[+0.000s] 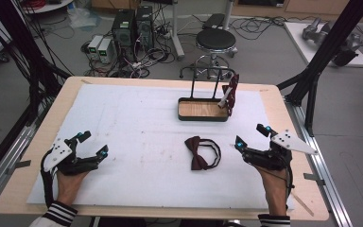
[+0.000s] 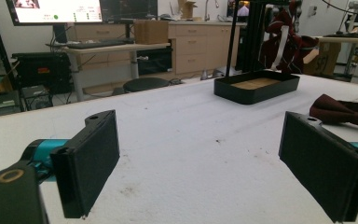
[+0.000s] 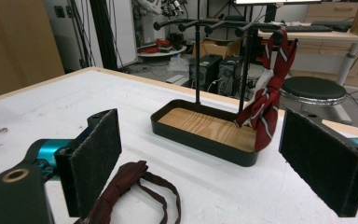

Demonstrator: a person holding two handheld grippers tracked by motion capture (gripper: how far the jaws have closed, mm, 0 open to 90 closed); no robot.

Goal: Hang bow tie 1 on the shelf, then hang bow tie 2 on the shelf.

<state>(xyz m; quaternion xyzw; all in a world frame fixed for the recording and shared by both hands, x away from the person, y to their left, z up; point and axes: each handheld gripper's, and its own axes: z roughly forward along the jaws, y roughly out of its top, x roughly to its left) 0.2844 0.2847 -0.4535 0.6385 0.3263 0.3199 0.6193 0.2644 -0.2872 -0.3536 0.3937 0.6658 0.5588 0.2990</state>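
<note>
High view: bow tie (image 1: 201,152) lies between my left gripper (image 1: 92,144) and right gripper (image 1: 251,135), both spread wide; rack tray (image 1: 203,117) beyond.

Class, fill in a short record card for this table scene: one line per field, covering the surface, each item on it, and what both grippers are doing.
Surface: white mat on a wooden table
Bow tie: dark red bow tie lying flat on the mat, strap looped beside it
Stand: black rack with a wood-floored tray, toward the far side
Hanging item: striped red tie draped from the rack's right end
Left gripper: left gripper open, holding nothing
Right gripper: right gripper open, holding nothing, right of the bow tie
</note>
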